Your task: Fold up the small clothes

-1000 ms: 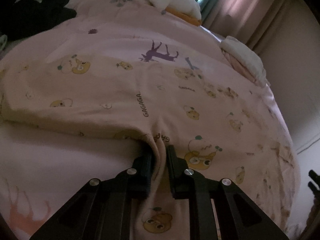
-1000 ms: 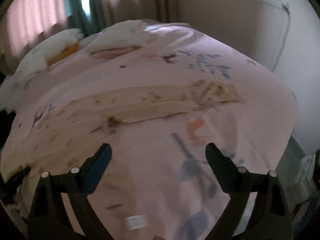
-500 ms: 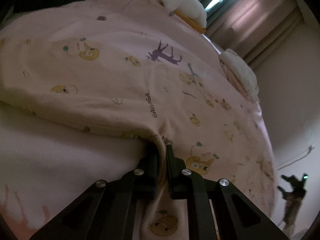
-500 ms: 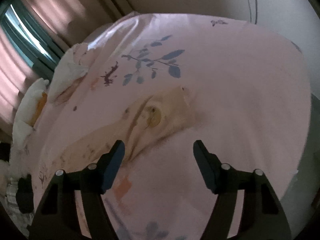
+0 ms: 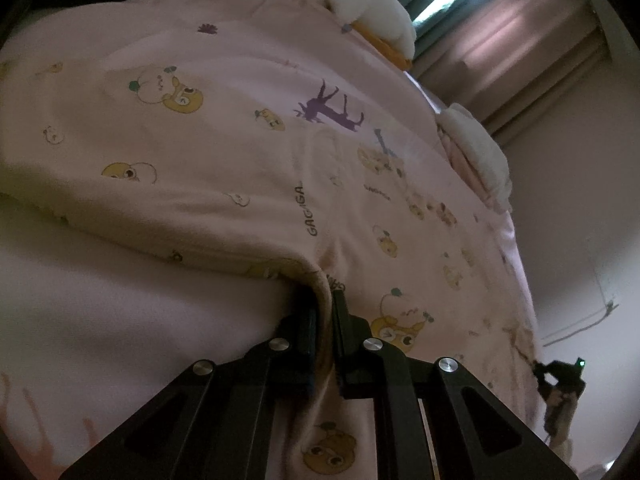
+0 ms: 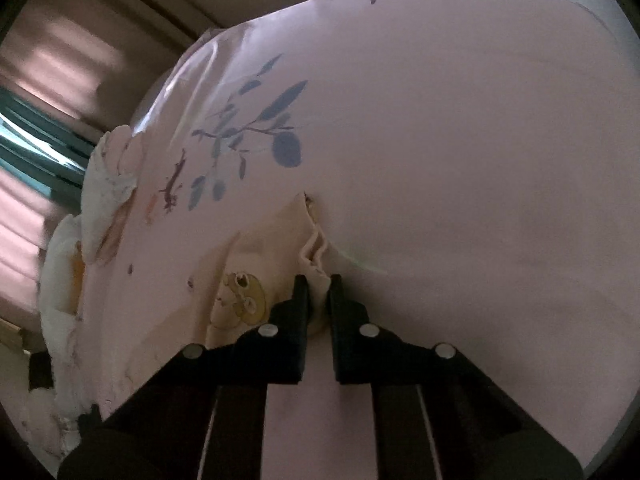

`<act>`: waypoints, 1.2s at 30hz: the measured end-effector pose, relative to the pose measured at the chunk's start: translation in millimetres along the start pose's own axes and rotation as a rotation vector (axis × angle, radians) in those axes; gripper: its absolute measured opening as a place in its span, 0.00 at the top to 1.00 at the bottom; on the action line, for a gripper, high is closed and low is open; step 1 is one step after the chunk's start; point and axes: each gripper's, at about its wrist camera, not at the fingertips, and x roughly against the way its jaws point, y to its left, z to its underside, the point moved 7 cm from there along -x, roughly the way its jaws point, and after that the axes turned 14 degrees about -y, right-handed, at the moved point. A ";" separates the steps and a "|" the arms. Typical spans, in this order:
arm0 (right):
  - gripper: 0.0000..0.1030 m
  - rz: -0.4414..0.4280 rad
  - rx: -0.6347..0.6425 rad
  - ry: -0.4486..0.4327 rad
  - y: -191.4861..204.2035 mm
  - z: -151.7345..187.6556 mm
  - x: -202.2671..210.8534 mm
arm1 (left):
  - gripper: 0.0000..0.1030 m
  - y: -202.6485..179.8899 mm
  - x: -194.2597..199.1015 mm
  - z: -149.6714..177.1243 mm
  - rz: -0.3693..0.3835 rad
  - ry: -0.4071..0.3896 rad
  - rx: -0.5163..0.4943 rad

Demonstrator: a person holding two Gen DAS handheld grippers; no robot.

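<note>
a pink bedsheet (image 5: 100,320) covers the bed, printed with a purple deer (image 5: 330,108) and, toward the far side, a blue leafy branch (image 6: 260,124). white bedding with an orange edge (image 5: 376,20) is heaped near the pink curtains (image 5: 520,32), where daylight shows through a gap. a second white bundle (image 5: 476,148) lies by the wall.

Right gripper (image 6: 318,284) jaws closing on the bunched hem of cream printed garment (image 6: 280,240) on pink bed sheet (image 6: 460,160), fabric apparently pinched between fingers (image 6: 301,292).
</note>
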 end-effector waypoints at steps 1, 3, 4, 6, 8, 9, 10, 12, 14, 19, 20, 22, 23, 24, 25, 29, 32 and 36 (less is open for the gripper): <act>0.91 0.002 0.007 -0.002 3.2 -0.4 1.6 | 0.89 1.1 0.7 0.2 0.000 0.000 0.000; 0.92 -0.007 0.016 -0.008 10.6 -2.2 4.4 | 0.89 2.2 0.9 -0.2 0.001 0.000 0.000; 0.92 -0.029 0.021 -0.011 18.0 -2.7 7.7 | 0.89 2.0 0.8 -0.1 0.001 -0.001 0.001; 0.92 -0.085 0.034 -0.024 35.3 -4.9 15.6 | 0.89 1.8 0.7 0.0 0.001 -0.001 0.001; 0.92 -0.145 0.059 -0.039 59.5 -4.1 27.8 | 0.89 1.8 0.6 -0.1 -0.001 -0.001 -0.002; 0.92 -0.164 0.073 -0.037 70.8 -1.7 32.1 | 0.89 2.1 0.7 -0.2 -0.002 -0.001 -0.003; 0.92 -0.180 0.088 -0.030 83.5 1.8 36.0 | 0.89 2.3 0.6 -0.5 -0.003 -0.002 -0.004; 0.92 -0.222 0.111 -0.022 108.3 11.3 43.9 | 0.89 2.5 0.6 -0.9 -0.001 -0.002 -0.002; 0.92 -0.285 0.140 -0.014 137.4 24.7 51.9 | 0.89 3.3 0.4 -1.5 0.002 -0.001 0.002; 0.92 -0.377 0.253 0.026 204.1 65.6 66.2 | 0.89 4.8 0.4 -1.6 0.006 -0.002 0.005; 0.92 -0.403 0.278 0.034 217.9 75.1 69.4 | 0.89 5.3 0.3 -1.7 0.008 -0.003 0.008; 0.92 -0.445 0.329 0.052 244.1 95.6 74.8 | 0.89 5.5 0.2 -1.1 0.013 -0.002 0.012; 0.92 -0.457 0.348 0.064 255.0 105.7 76.7 | 0.89 5.9 0.1 -1.2 0.015 -0.002 0.015; 0.92 -0.470 0.363 0.079 265.8 115.2 78.2 | 0.89 6.2 -0.1 -1.3 0.016 -0.002 0.017; 0.92 -0.491 0.379 0.098 278.1 126.8 78.6 | 0.89 5.9 -0.2 -1.1 0.016 -0.002 0.017; 0.92 -0.528 0.462 0.161 317.5 171.1 76.0 | 0.89 6.4 -0.8 -1.2 0.022 -0.002 0.024; 0.92 -0.561 0.489 0.213 339.0 203.4 71.4 | 0.89 6.4 -0.9 -1.4 0.025 -0.003 0.028; 0.92 -0.591 0.533 0.272 362.6 244.1 72.8 | 0.89 6.9 0.0 -1.8 0.027 -0.003 0.030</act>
